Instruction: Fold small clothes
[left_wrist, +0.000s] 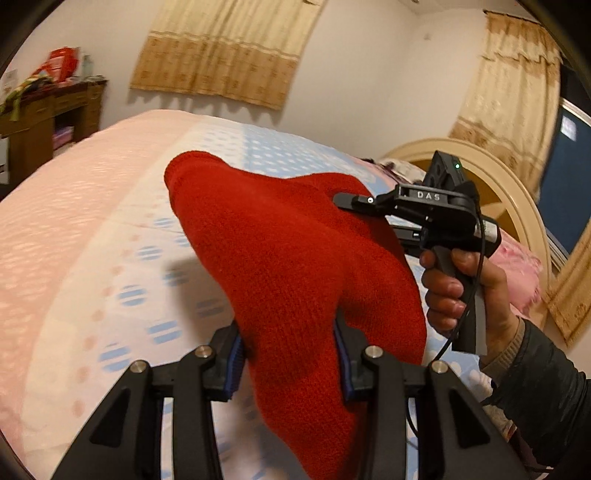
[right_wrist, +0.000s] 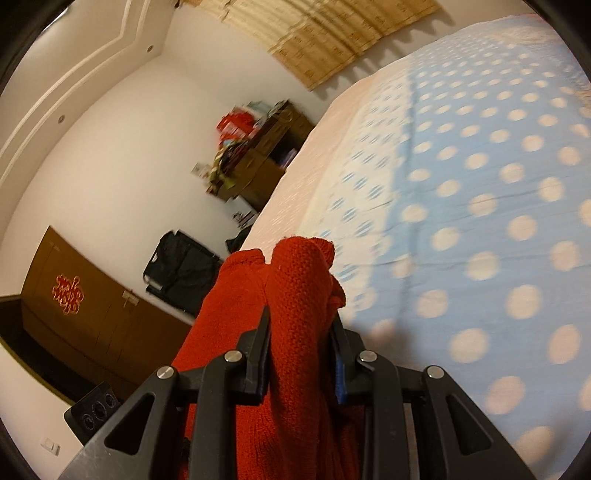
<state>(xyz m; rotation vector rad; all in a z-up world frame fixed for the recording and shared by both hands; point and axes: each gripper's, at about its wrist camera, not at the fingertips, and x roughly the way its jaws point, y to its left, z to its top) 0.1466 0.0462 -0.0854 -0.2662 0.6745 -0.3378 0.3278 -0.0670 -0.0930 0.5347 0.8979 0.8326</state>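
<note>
A red knitted garment (left_wrist: 280, 258) hangs in the air above the bed (left_wrist: 110, 229), stretched between both grippers. My left gripper (left_wrist: 288, 354) is shut on a thick fold of it at the bottom of the left wrist view. In that view the right gripper (left_wrist: 345, 201), held by a hand (left_wrist: 458, 291), bites into the cloth's far edge from the right. Seen from the right wrist, my right gripper (right_wrist: 301, 332) is shut on a bunched ridge of the red garment (right_wrist: 295, 295), which rises past its fingertips and drapes down to the left.
The bed (right_wrist: 480, 184) has a blue sheet with pale dots and a pink cover (left_wrist: 66, 192) on one side. A round cream headboard (left_wrist: 517, 192) stands at the right. A cluttered brown dresser (left_wrist: 48, 114) sits by the wall, a dark bag (right_wrist: 181, 269) and brown cabinet (right_wrist: 92, 310) on the floor side.
</note>
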